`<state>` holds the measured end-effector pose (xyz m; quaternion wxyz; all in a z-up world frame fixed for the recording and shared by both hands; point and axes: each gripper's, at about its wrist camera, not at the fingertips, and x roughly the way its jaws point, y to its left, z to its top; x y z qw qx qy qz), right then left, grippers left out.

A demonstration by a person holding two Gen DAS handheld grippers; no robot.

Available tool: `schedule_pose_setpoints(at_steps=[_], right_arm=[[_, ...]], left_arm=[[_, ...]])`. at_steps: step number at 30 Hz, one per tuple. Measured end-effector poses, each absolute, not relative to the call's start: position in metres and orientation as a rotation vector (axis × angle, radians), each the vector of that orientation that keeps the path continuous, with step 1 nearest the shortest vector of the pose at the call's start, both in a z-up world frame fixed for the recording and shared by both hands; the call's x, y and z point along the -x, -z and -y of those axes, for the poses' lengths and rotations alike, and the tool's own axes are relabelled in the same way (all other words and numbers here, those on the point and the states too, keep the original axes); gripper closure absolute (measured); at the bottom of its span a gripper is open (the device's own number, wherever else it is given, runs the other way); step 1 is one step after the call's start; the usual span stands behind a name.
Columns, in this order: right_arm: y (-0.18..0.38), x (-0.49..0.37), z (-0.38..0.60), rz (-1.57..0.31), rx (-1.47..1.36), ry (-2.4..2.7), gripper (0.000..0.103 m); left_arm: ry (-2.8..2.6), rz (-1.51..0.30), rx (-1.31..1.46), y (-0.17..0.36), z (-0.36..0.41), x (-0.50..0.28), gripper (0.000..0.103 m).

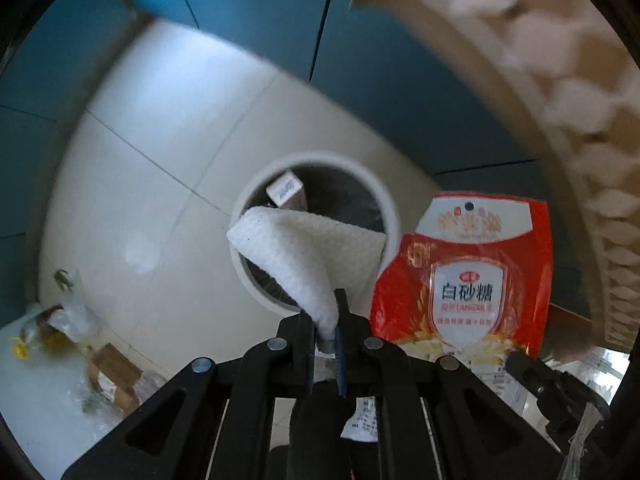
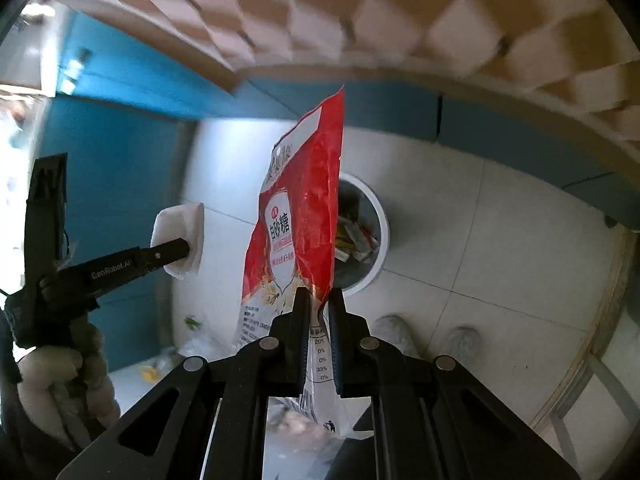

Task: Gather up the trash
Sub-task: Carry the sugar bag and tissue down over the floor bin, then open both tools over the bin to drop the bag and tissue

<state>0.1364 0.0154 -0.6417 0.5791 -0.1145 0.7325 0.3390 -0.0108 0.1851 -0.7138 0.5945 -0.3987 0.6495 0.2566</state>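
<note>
Trash in both grippers, held above the round white bin (image 1: 394, 216) on the tiled floor (image 1: 160, 128). Left gripper (image 1: 326, 320): jaws pinched tight on a white paper towel (image 1: 308, 252), which droops over the bin's near rim. Right gripper (image 2: 320, 312): jaws clamped on the lower end of a red-and-white sugar bag (image 2: 300, 216), the bag standing upright just beside the bin's opening (boxes and wrappers already lie inside). Well away from the bin, plastic wrap and a small cardboard box (image 1: 114, 376) lie against the blue wall (image 1: 256, 4). A quilted beige panel (image 2: 360, 12) rises beyond the bin.
</note>
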Motion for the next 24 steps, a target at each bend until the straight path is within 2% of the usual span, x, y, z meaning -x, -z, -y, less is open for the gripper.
schedule_pose_setpoints(at_steps=[3, 8, 12, 17, 19, 21, 23, 24], right_arm=[[0.706, -0.134, -0.026, -1.747, 0.312, -0.775, 0.093], [0.793, -0.128, -0.040, -1.803, 0.374, -0.758, 0.093], [0.835, -0.119, -0.047, -1.836, 0.422, -0.760, 0.093], [0.852, -0.121, -0.063, -1.875, 0.451, -0.752, 0.091], [0.852, -0.120, -0.066, -1.887, 0.469, -0.741, 0.088], [0.846, -0.116, -0.066, -1.891, 0.480, -0.730, 0.087], [0.842, -0.119, -0.069, -1.894, 0.492, -0.724, 0.080], [0.838, -0.119, -0.069, -1.890, 0.498, -0.722, 0.067]], left_arm=[[-0.564, -1.553, 0.967, 0.775, -0.183, 0.010, 0.098], [-0.543, -1.608, 1.012, 0.841, -0.185, 0.012, 0.097], [-0.545, -1.633, 1.001, 0.859, -0.190, 0.011, 0.094], [-0.556, -1.625, 1.013, 0.853, -0.195, 0.011, 0.092], [-0.572, -1.630, 0.993, 0.847, -0.198, 0.011, 0.081], [-0.599, -1.620, 0.943, 0.834, -0.198, 0.012, 0.036], [-0.628, -1.598, 0.910, 0.818, -0.198, 0.015, 0.022], [-0.638, -1.587, 0.898, 0.809, -0.197, 0.017, 0.022]])
